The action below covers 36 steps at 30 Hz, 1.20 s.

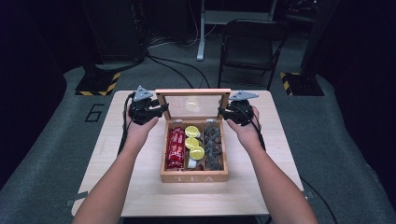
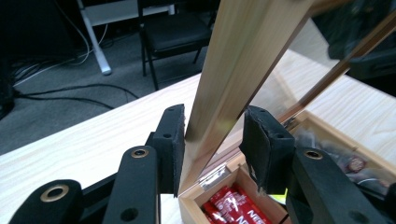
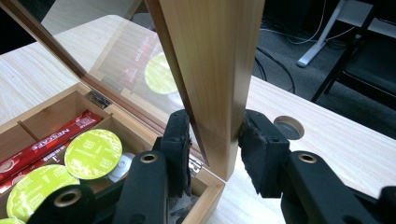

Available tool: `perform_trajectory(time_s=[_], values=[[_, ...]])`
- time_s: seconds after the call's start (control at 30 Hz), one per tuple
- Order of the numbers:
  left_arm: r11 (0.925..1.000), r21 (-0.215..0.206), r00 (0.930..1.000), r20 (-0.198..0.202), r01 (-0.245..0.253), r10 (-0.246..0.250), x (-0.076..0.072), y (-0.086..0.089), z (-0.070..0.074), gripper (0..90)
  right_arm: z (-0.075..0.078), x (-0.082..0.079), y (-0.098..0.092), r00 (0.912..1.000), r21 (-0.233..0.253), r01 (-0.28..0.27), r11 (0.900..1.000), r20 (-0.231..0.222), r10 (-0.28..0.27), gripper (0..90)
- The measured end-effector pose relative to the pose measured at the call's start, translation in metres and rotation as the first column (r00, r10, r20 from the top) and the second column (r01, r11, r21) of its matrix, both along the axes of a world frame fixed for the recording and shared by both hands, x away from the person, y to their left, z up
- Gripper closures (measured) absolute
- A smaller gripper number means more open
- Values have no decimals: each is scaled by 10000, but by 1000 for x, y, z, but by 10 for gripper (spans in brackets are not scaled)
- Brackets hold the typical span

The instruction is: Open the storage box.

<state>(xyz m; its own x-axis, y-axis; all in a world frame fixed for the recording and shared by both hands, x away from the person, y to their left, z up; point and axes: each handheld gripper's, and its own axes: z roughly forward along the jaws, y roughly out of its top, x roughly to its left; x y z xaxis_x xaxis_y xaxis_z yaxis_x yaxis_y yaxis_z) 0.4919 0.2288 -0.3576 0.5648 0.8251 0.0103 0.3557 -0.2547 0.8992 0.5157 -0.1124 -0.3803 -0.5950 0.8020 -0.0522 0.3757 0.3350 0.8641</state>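
Wooden tea box (image 1: 194, 176) at frame centre on the desk (image 1: 261, 186), glass-paned lid (image 1: 193, 105) upright. Left gripper (image 2: 212, 140) straddles the lid's left frame, jaws slightly open; right gripper (image 3: 215, 142) pinches the right frame. Risk: uneven pull could twist the hinges or let the lid slam

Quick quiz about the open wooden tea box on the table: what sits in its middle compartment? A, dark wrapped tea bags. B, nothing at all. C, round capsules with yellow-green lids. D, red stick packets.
C: in the high view the tea box has yellow-green capsules in its middle compartment, with red packets in the compartment to their left and dark items in the one to their right.
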Motion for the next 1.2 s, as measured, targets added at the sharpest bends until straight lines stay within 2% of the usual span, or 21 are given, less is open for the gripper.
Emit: perform_trajectory(time_s=[0.17, 0.2, 0.37, 0.57, 0.77, 1.03, 1.13, 1.2], values=[[9998, 144, 9999, -68, -131, 132, 3, 0, -8, 629, 0, 0, 1, 10000, -25, 80, 10000, 55, -80, 632], [9999, -37, 9999, -53, -117, 117, 4, 1, -9, 636, 0, 0, 0, 10000, -3, 81, 10000, 58, -81, 631], [9998, -35, 9998, -14, -204, 204, 3, 1, -10, 635, -1, 1, 0, 10000, 58, 28, 10000, 31, -28, 631], [9997, -179, 9996, -234, -142, 138, 4, 2, -10, 617, -1, 2, -1, 10000, 118, 9, 9999, 4, -9, 630], [9997, -209, 9999, -99, -131, 129, 2, 3, -9, 585, -2, 4, -1, 9999, 315, 118, 9994, -71, -116, 631], [9997, -261, 10000, 11, 35, -35, -7, 5, -8, 552, -1, 10, -1, 9995, 532, 234, 9983, -239, -221, 633], [9989, -420, 9998, 46, 212, -210, -14, 6, -7, 546, 1, 14, 0, 9991, 394, 327, 9987, -288, -316, 638], [9987, -354, 9993, 119, 360, -356, -19, 7, -7, 546, 2, 16, 2, 9984, 371, 430, 9984, -391, -415, 641]])
